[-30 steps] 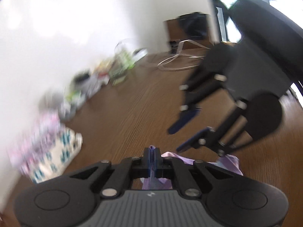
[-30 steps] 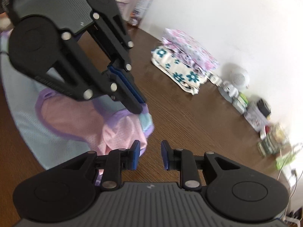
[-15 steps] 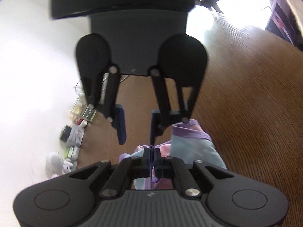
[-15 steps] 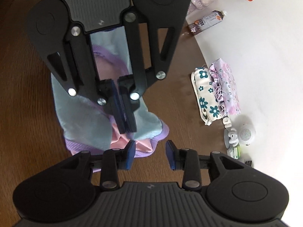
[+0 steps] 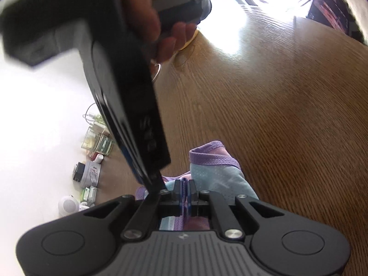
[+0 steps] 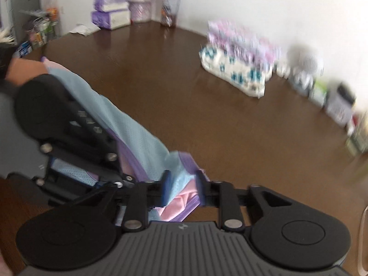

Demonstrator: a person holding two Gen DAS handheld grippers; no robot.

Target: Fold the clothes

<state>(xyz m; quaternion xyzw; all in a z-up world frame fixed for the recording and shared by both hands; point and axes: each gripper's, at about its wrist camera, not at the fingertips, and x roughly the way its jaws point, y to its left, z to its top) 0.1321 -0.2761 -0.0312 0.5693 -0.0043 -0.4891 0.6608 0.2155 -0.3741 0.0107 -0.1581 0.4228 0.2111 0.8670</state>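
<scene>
In the left wrist view, small bottles and jars (image 5: pixel 97 141) line the white wall on the left, with a round white speaker (image 5: pixel 67 204) nearer the camera. The right gripper's black body (image 5: pixel 128 105) cuts diagonally across the upper left, a hand (image 5: pixel 158 20) wrapped around its grey handle. Below it, the left gripper (image 5: pixel 185 192) is clamped tight on a purple hem of the mesh garment (image 5: pixel 216 179), its 2 blue pads pressed together with only thin fabric between. The light-blue, purple-trimmed cloth bunches just beyond the fingers on the wooden table (image 5: pixel 276 115).

In the right wrist view, the left gripper (image 6: pixel 69 124) sits at the left edge, with the garment (image 6: pixel 128 128) stretched from it in a light-blue band toward the centre. The right gripper (image 6: pixel 182 187) has its 2 fingers set partly apart with blue, pink and purple folds of the garment between them; whether the pads truly pinch the cloth cannot be told. Farther right, a stack of folded floral clothes (image 6: pixel 239 69) lies on the table (image 6: pixel 184 92) near the wall, blurred.
</scene>
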